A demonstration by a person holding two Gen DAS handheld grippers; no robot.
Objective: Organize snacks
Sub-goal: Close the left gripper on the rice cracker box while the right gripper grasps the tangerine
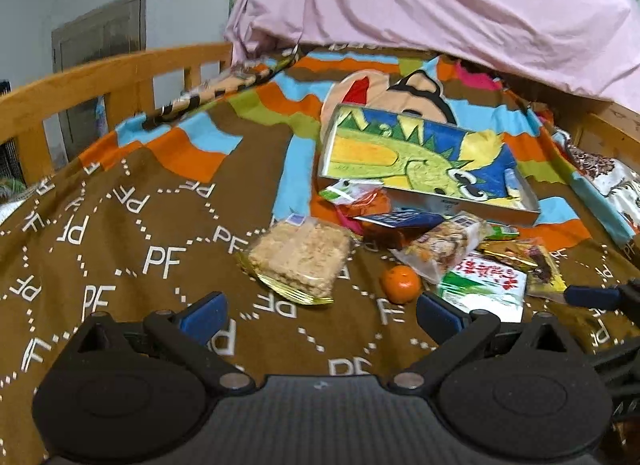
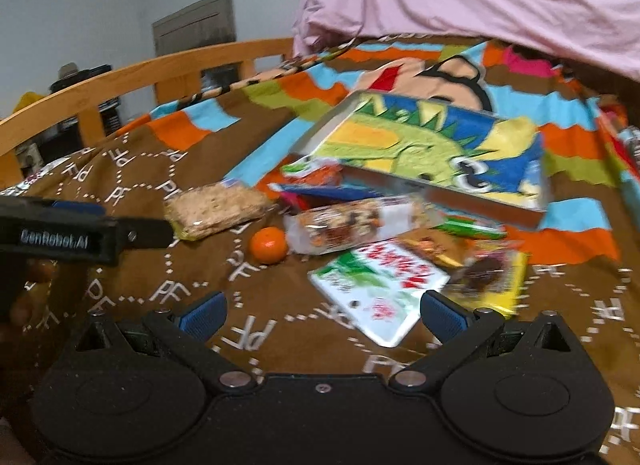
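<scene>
Evidently unstarted | left gripper and right gripper: jaws apart, empty, low in frame | snack packets and mandarin heaped mid-frame beside dinosaur-print box, upper right, bare for filling.

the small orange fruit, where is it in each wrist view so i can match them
Left wrist: the orange fruit lies below centre, just right of the rice cracker pack.
Right wrist: the orange fruit lies left of centre, below that pack.
Shared landmark: the dinosaur box behind the pile.
</scene>
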